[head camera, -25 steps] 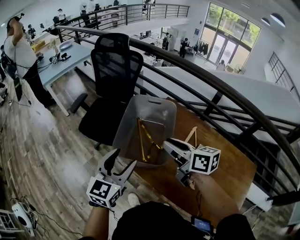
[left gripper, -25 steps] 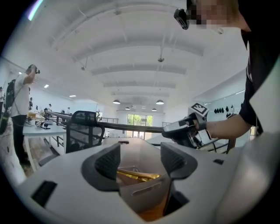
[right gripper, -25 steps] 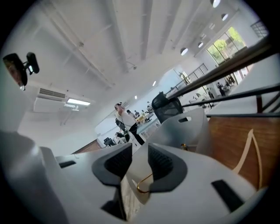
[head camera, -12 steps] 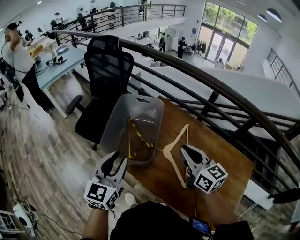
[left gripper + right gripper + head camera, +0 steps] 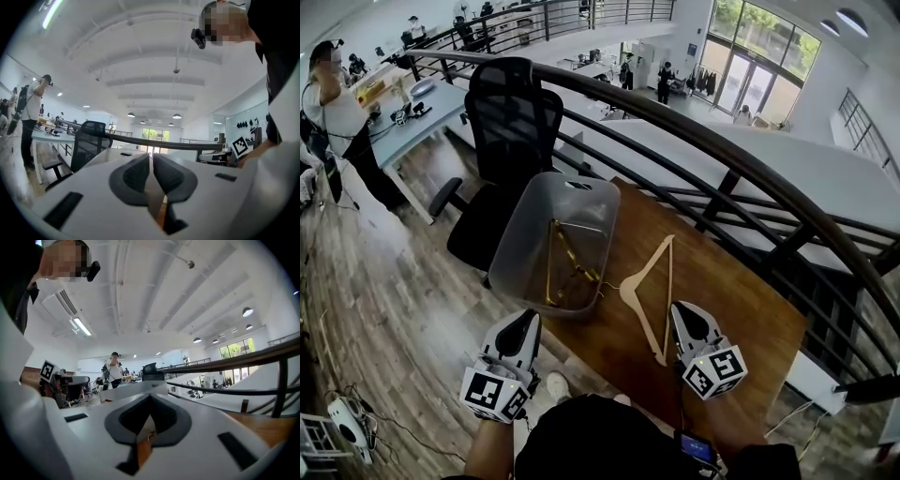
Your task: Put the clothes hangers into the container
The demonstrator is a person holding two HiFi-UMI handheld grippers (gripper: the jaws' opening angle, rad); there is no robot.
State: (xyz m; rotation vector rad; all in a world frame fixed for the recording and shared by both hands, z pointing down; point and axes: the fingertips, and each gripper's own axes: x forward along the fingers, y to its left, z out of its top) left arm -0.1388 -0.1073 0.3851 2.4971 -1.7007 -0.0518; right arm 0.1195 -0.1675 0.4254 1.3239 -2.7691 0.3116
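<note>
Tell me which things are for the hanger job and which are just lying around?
For the job:
wooden hanger on the table
second hanger, inside the container
grey container

Just lying about:
black office chair
railing
desk at far left

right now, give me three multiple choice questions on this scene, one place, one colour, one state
1. Where is the wooden hanger? A on the table beside the grey container; B inside the container; C held in a gripper.
2. What colour is the metal hanger in the container? A blue; B gold; C white.
3. How are the left gripper and right gripper? A both open; B right shut on a hanger; C both shut, empty.
Answers: 1 A, it lies flat on the wood right of the container. 2 B, gold metal shows inside. 3 C, both have just closed, pads together, nothing between.
</note>
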